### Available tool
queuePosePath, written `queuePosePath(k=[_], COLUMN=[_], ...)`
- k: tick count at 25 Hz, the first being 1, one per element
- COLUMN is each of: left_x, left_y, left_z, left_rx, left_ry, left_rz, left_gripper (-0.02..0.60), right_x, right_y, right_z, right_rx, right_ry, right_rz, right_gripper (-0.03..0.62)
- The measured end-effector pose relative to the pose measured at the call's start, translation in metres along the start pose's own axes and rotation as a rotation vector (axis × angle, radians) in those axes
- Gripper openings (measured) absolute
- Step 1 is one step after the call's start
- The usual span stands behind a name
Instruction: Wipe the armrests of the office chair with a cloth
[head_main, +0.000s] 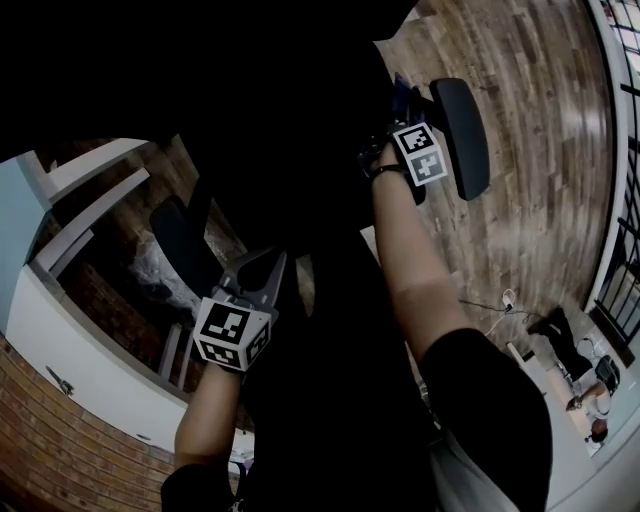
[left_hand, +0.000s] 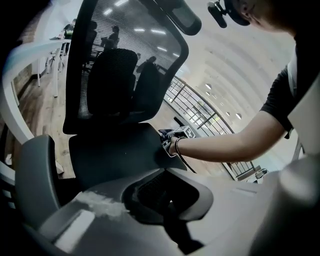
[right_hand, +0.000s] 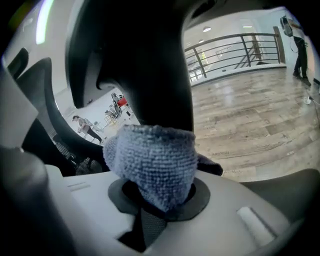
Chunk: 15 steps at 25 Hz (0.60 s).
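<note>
The black office chair (left_hand: 125, 95) has a mesh back and a dark seat. In the head view my right gripper (head_main: 400, 160) is at the chair's right armrest (head_main: 462, 135). It is shut on a blue-grey cloth (right_hand: 150, 160), which is bunched between the jaws and held against the dark armrest (right_hand: 150, 65). My left gripper (head_main: 255, 275) is low beside the left armrest (head_main: 183, 245), also seen as a grey pad (left_hand: 32, 185). Its jaws (left_hand: 162, 195) are together with nothing between them. The right gripper (left_hand: 172, 137) shows across the seat in the left gripper view.
Wooden floor (head_main: 540, 150) surrounds the chair. A metal railing (right_hand: 235, 47) runs behind it, with people standing far off. White desk edges (head_main: 80, 215) lie to the left. A cable and plug (head_main: 505, 300) lie on the floor at the right.
</note>
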<state>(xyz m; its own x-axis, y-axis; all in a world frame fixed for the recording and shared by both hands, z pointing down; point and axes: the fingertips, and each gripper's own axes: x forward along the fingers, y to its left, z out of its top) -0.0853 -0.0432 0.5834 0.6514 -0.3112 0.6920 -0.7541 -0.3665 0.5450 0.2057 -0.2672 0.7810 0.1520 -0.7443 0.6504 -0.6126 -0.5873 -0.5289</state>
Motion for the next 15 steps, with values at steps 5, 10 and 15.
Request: queuePosePath(k=[5,10,15], left_x=[0.006,-0.002,-0.016], left_y=[-0.011,-0.029,-0.044], left_z=[0.002,0.021,0.042], left_rx=[-0.015,0.017,0.025], left_ry=[0.008,-0.014,-0.059], left_rz=[0.02,0.031,0.067], left_gripper=[0.008,0.008,0.008], right_x=[0.003,-0.029,-0.067], right_y=[0.0,0.026,0.041], right_z=[-0.001,0.024,0.051], right_rx=[0.003,-0.015,-0.048], right_ry=[0.022,-0.041,-0.074], right_rz=[-0.024,0.046,0.1], right_gripper=[0.074,0.069,0.069])
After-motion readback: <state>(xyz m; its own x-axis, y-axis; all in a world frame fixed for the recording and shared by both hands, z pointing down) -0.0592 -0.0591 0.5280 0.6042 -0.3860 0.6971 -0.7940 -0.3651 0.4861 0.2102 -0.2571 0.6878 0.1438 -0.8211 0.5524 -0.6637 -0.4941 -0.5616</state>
